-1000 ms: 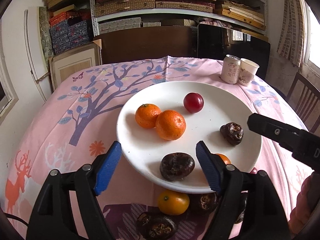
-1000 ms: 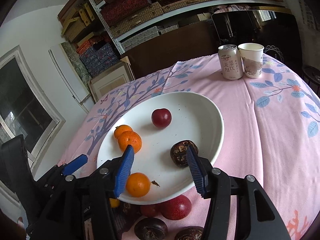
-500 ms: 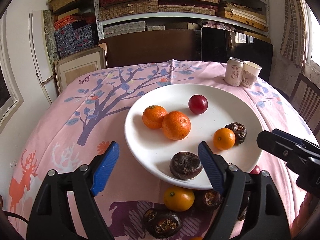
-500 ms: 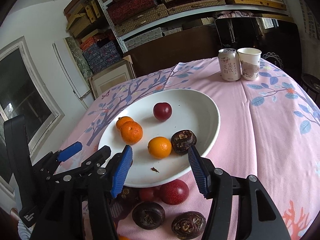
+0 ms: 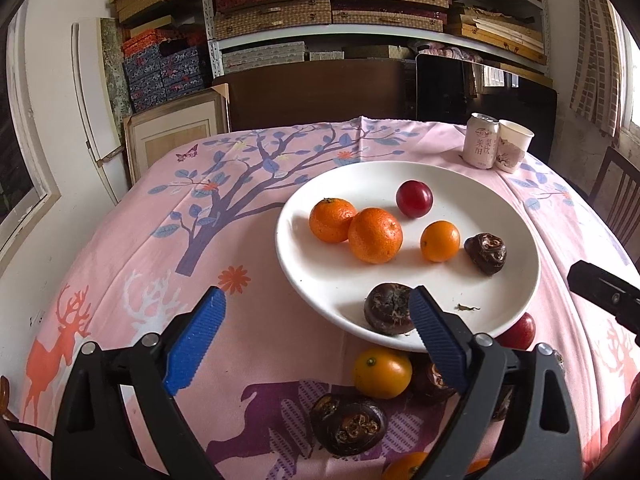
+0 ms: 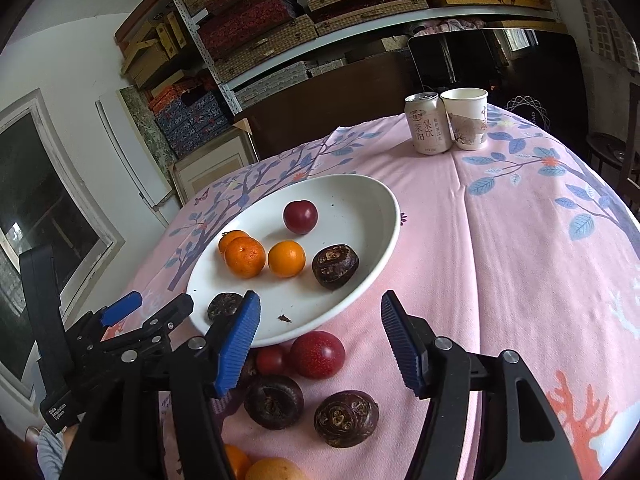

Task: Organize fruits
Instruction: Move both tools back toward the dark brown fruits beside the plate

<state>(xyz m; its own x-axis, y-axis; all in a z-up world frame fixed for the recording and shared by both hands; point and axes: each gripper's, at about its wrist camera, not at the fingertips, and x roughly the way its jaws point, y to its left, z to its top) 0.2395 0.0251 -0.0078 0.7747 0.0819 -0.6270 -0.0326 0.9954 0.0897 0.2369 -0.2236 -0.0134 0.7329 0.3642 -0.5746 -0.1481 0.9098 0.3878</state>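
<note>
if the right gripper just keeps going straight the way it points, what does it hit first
Probably the big red plum on the cloth, just short of the white plate. The open right gripper frames it, though depth is uncertain.

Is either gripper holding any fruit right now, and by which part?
Nothing is held: the left gripper and right gripper are both open and empty.

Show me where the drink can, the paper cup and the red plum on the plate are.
drink can (image 6: 427, 128), right wrist view, middle of its printed side.
paper cup (image 6: 468, 120), right wrist view, front of its wall.
red plum (image 6: 300, 216), right wrist view, centre of the fruit.
</note>
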